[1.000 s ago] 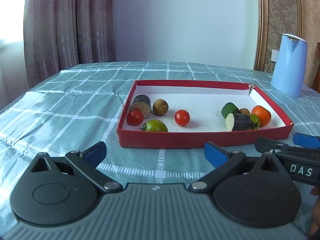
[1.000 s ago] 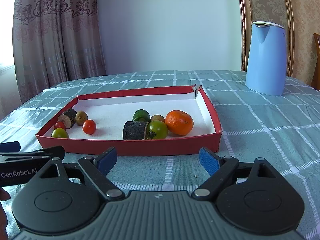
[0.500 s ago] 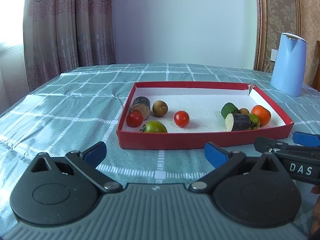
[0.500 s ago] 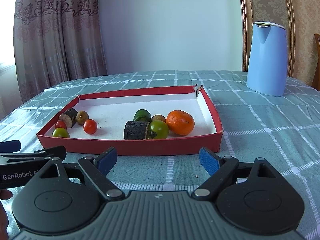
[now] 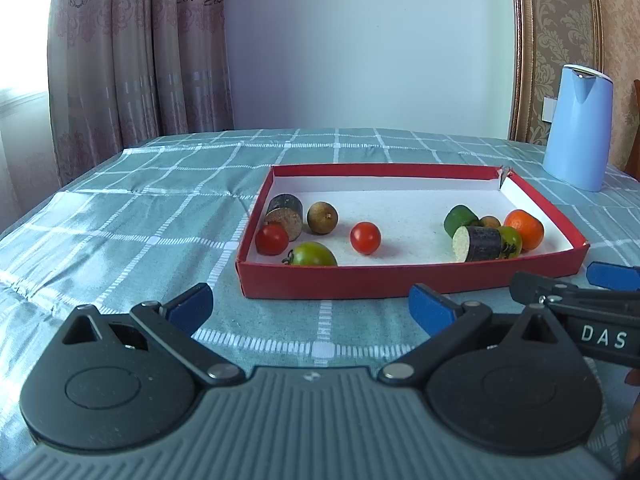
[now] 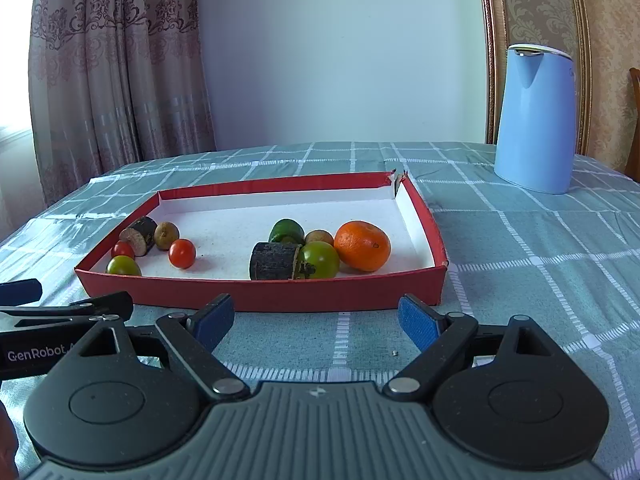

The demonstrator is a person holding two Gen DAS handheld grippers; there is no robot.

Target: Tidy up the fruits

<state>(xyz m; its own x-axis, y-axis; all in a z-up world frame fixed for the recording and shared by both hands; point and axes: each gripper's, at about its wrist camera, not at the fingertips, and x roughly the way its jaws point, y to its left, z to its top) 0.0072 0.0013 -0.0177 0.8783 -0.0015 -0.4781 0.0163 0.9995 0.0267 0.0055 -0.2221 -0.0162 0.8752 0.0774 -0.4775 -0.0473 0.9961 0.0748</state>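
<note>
Fruit tray [image 6: 256, 294] beyond right gripper [image 6: 316, 322]

the left gripper [image 5: 310, 310] is held low and level, its two blue-tipped fingers [image 5: 188, 307] spread wide with nothing between them; the right gripper [image 6: 316, 320] sits just beside it at the same height, fingers [image 6: 416, 323] equally wide and empty; each one's side shows at the edge of the other's view
</note>
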